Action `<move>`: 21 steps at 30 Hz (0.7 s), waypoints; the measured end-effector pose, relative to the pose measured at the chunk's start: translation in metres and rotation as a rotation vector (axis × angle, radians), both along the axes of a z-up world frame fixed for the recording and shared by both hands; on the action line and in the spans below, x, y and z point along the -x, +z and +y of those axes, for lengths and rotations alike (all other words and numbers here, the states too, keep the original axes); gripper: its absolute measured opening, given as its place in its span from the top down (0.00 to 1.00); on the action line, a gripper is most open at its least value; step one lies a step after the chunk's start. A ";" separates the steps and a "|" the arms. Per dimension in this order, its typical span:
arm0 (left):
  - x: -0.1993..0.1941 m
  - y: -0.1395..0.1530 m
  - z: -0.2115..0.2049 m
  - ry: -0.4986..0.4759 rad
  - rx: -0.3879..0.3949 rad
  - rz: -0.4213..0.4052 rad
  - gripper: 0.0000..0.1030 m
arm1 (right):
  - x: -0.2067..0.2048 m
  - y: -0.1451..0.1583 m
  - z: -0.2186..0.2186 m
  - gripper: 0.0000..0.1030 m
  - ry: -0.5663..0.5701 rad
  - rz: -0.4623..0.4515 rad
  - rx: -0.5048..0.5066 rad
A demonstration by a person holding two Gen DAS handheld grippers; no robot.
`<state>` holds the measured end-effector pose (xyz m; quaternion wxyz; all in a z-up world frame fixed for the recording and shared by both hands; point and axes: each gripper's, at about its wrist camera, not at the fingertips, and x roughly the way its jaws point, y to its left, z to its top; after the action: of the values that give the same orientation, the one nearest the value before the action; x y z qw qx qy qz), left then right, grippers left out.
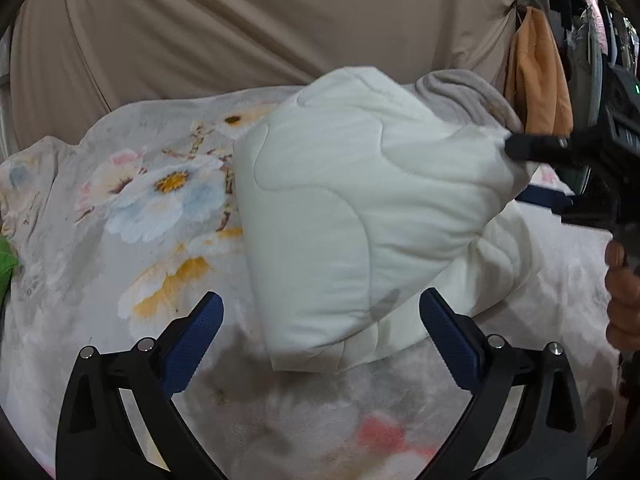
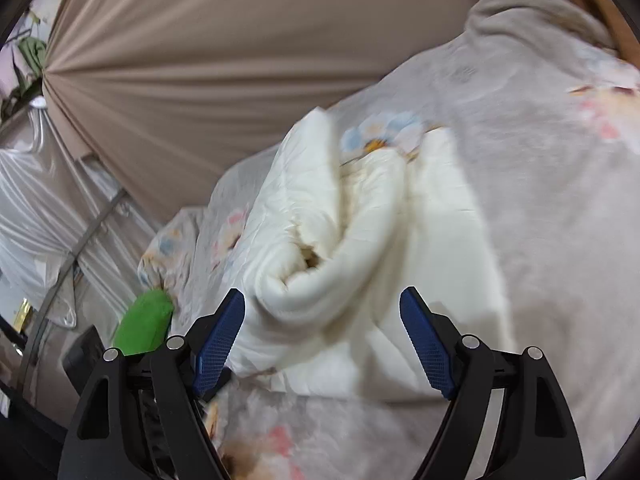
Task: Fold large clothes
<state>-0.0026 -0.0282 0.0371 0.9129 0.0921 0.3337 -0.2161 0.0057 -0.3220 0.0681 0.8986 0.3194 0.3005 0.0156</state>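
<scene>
1. You held both grippers over a bed spread with a pale grey fleece blanket printed with blue, pink and orange flowers [image 1: 132,216], with a taut beige fabric backdrop [image 1: 240,28] behind it.
2. The task's thing, a thick cream-white quilted garment or cover [image 1: 360,216], lay bundled on the blanket, filling the middle of the left wrist view from about 12 o'clock of your left gripper toward 2 o'clock.
3. Your left gripper [image 1: 322,336] had its jaws wide apart, blue pads clear of cloth; the bundle's lower corner lay just ahead between them, untouched.
4. Your right gripper [image 2: 322,336] also stood with jaws apart and nothing clamped. In the left view it showed at 3 o'clock, its fingertips [image 1: 524,148] at the bundle's right corner; whether they touched it I could not tell.
5. In the right view the cream cloth was rolled and creased, its loose end at 12 o'clock.
6. A bright green item [image 2: 144,324] sat at the blanket's edge at 9 o'clock.
7. My judgement: a fold looked just released. To do the next one well, you would pick two matching corners, pinch a single layer, and lift evenly so the padding did not slump.
</scene>
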 end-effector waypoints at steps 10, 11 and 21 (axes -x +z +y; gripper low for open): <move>-0.021 -0.023 -0.003 0.076 -0.023 0.031 0.16 | 0.035 0.055 0.031 0.85 0.005 -0.232 0.230; -0.022 -0.021 -0.001 0.081 -0.016 0.023 0.15 | 0.047 0.051 0.024 0.85 -0.021 -0.240 0.222; -0.011 -0.023 -0.019 -0.008 -0.019 0.057 0.17 | 0.065 -0.084 -0.071 0.80 -0.149 -0.006 -0.047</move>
<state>0.0083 -0.0470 0.0146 0.9013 0.0957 0.3612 -0.2192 -0.0588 -0.3925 -0.0160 0.8904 0.3617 0.2728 -0.0432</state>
